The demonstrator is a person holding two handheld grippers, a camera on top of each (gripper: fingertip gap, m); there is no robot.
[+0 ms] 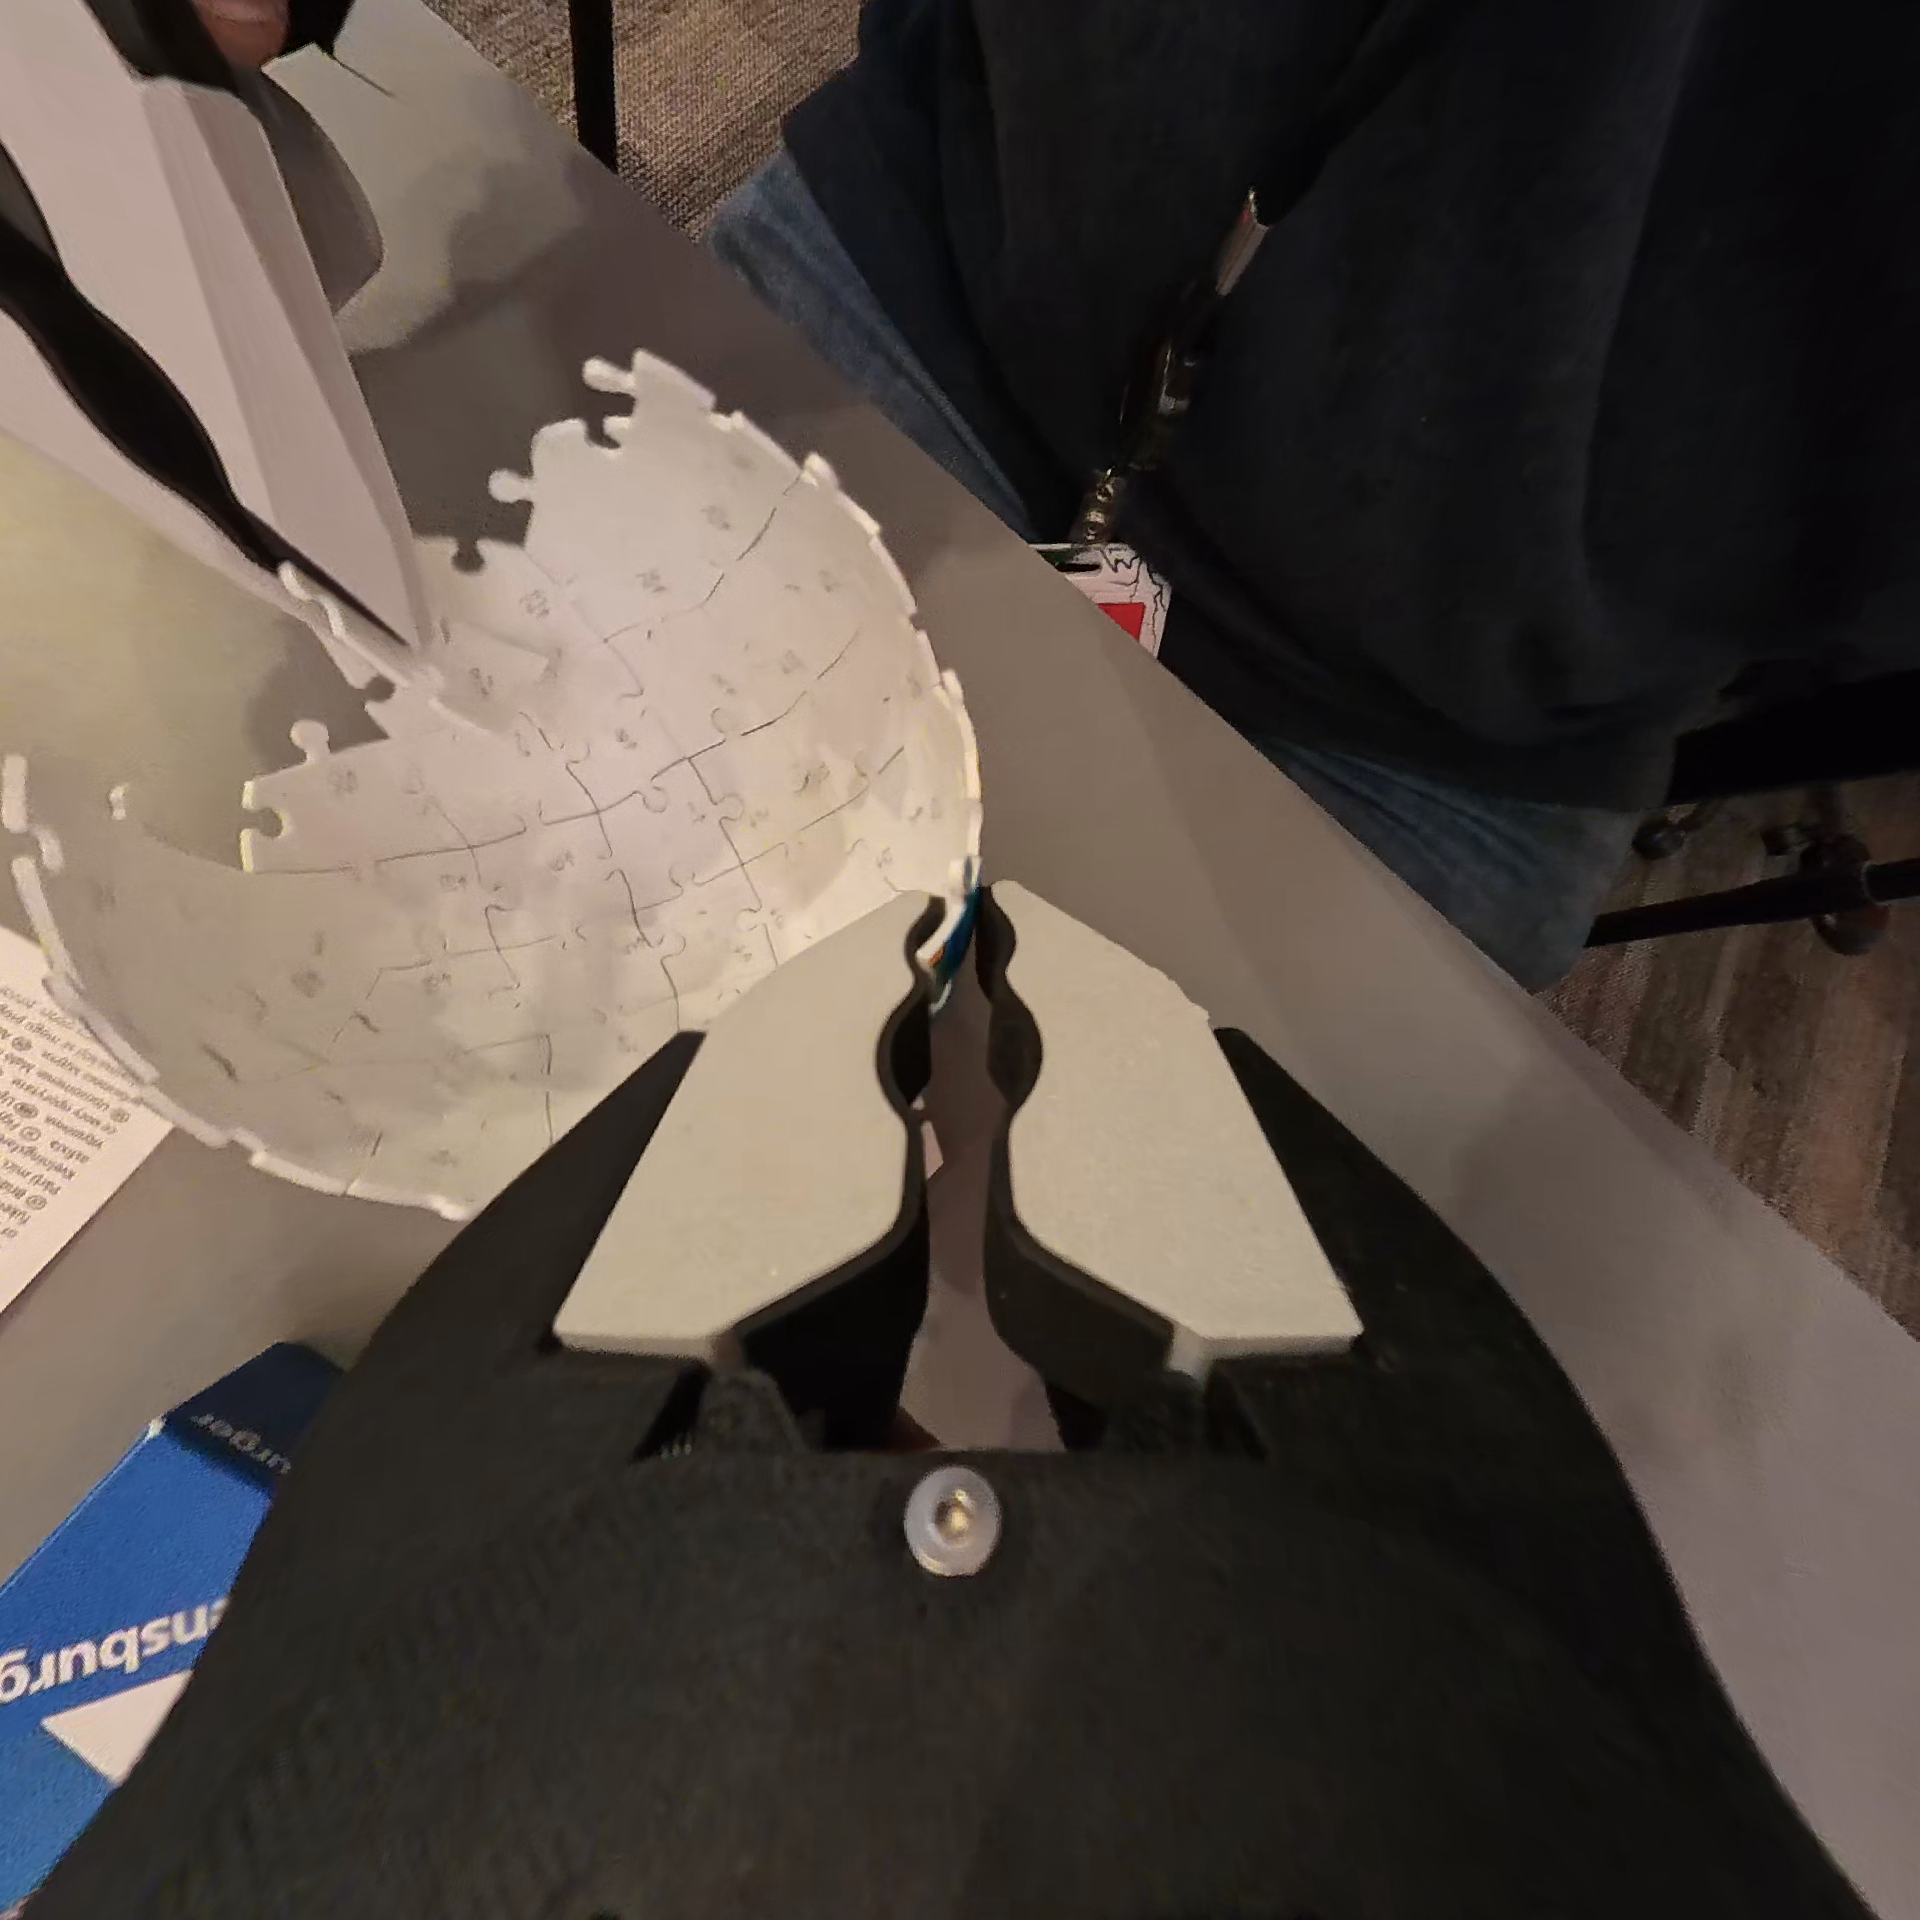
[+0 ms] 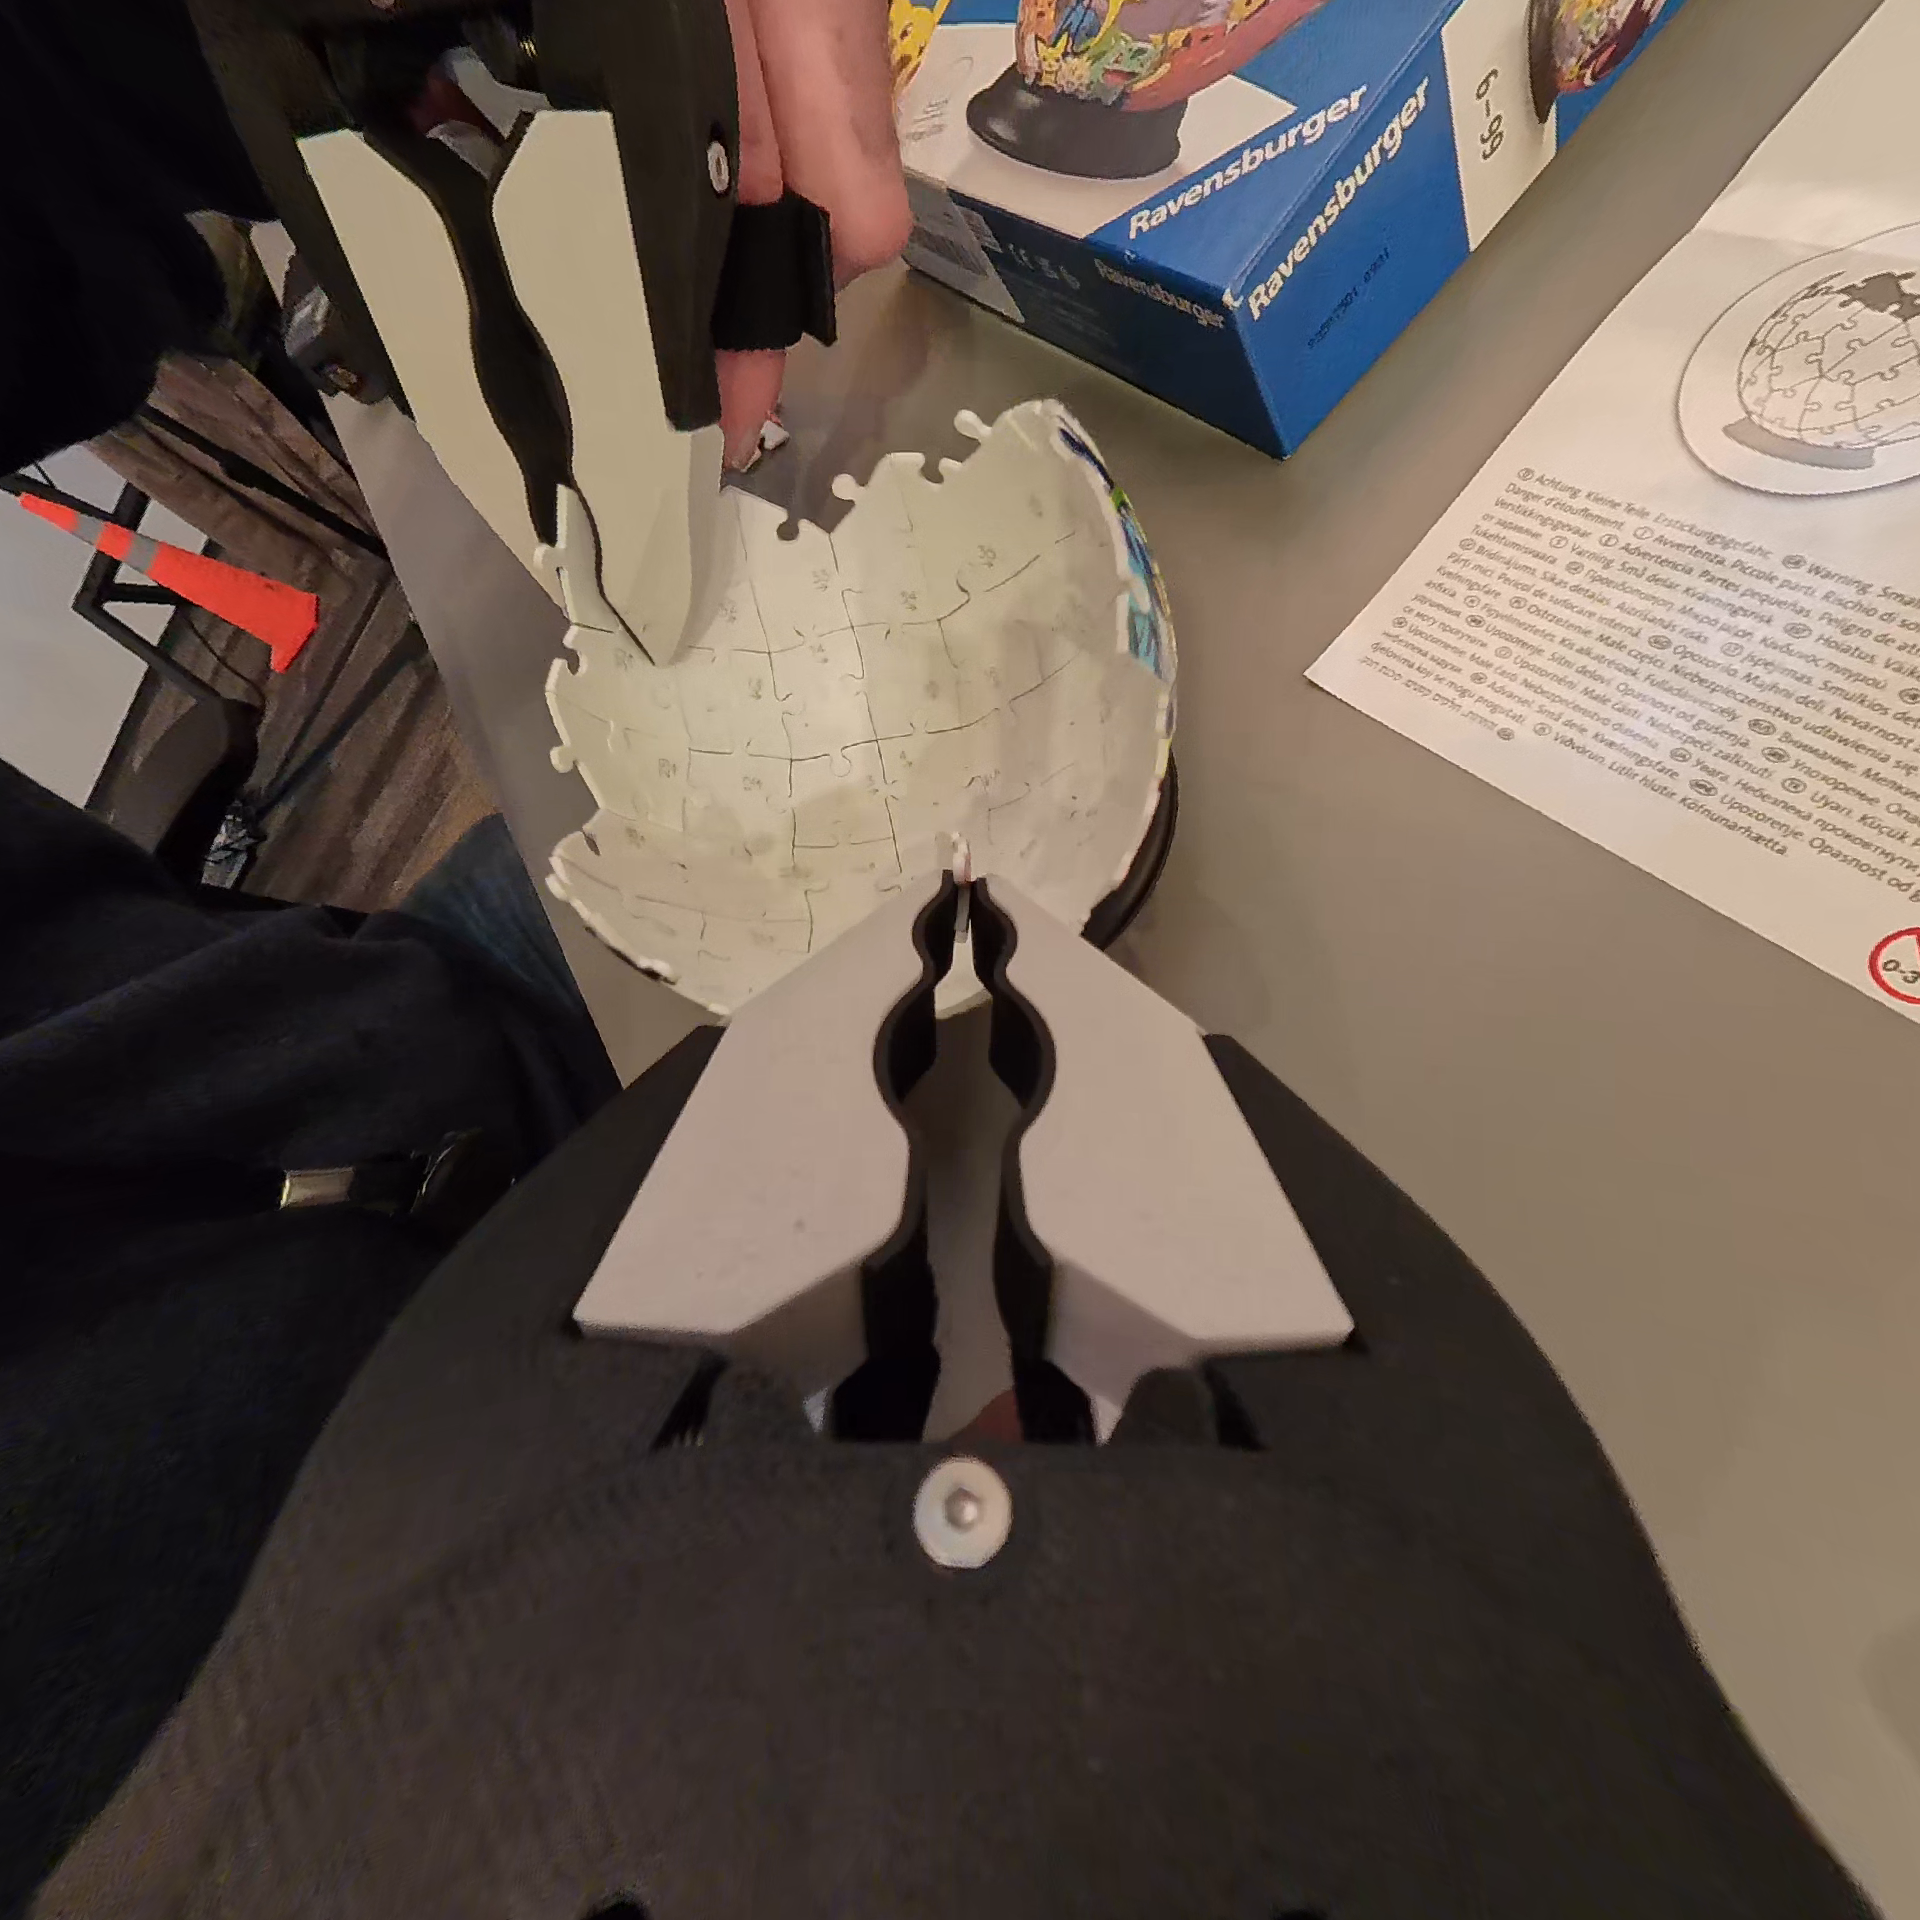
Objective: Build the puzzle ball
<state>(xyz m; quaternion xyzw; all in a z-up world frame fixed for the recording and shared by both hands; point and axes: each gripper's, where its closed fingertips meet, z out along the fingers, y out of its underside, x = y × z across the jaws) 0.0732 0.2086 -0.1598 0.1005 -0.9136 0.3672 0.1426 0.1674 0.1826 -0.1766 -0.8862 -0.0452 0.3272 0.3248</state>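
Both grippers pinch the half-built ball [image 2: 862, 717] on the table [image 2: 1351, 1039]; the right gripper [image 2: 961, 894] clamps its near rim, while the left gripper [image 2: 639, 623] grips a piece [image 2: 569, 561] at the opposite rim, needing seating.

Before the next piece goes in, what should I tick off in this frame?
1. Left gripper holding the puzzle ball: ok, shut on its rim.
2. Right gripper holding the puzzle ball: ok, shut on the opposite rim. Whether the piece it pinches is fully locked in: cannot tell.
3. Puzzle ball seated on its dark stand: cannot tell, the stand is mostly hidden.
4. Puzzle ball complete: not ok, only an open shell with a jagged edge.
5. Box and instruction sheet apart from the puzzle ball: ok.
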